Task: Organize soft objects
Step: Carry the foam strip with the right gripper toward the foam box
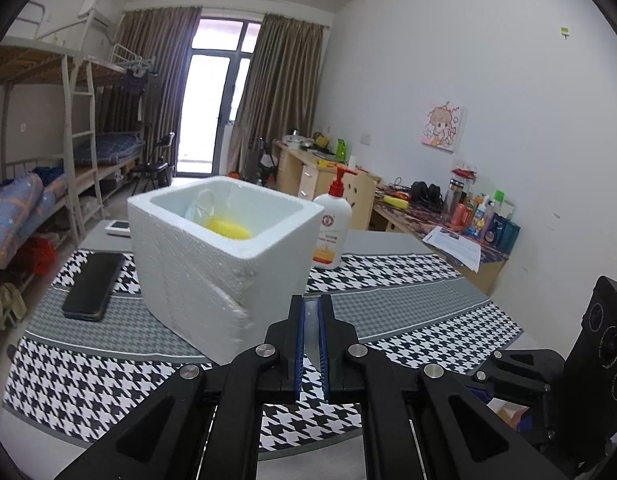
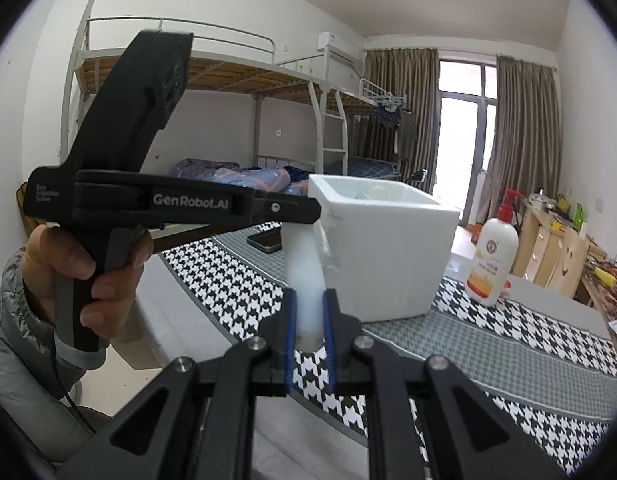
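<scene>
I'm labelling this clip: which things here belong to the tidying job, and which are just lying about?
Job: white foam box; yellow soft item inside it; pale soft piece clamped by left gripper and right gripper.
Lying about: black phone; lotion bottle.

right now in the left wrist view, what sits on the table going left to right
black phone → white foam box → lotion pump bottle
</scene>
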Tool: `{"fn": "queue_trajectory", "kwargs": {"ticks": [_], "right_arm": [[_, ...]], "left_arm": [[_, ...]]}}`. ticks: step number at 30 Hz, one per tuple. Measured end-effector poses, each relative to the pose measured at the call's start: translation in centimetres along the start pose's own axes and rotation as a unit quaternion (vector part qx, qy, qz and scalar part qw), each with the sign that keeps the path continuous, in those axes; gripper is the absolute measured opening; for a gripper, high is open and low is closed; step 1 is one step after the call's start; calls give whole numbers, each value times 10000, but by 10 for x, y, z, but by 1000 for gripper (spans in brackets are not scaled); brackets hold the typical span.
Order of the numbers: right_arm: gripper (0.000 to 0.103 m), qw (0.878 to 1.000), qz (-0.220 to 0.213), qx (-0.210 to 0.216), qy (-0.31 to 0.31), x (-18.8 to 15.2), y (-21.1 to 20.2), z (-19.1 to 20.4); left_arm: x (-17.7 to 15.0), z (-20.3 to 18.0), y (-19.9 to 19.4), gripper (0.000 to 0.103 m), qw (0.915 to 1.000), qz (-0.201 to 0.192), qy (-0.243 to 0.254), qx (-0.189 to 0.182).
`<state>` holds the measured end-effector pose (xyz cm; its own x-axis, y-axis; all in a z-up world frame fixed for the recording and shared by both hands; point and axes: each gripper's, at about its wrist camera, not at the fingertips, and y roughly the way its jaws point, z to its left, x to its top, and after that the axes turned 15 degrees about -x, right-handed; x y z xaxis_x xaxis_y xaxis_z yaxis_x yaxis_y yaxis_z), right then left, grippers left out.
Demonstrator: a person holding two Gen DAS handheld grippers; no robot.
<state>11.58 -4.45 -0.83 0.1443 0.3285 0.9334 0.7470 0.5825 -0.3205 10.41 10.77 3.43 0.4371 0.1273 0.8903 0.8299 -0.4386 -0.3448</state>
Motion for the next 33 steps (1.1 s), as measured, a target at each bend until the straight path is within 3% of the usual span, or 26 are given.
{"fn": "queue_trajectory", "kwargs": {"ticks": [17, 33], "right_arm": [[16, 9993, -253, -29, -269, 45, 8, 2], [16, 9986, -373, -9, -386, 71, 26, -6]], "left_arm": [[40, 5, -17, 7, 9994, -213, 196, 215], [73, 11, -10, 7, 9981, -280, 379, 398]]}}
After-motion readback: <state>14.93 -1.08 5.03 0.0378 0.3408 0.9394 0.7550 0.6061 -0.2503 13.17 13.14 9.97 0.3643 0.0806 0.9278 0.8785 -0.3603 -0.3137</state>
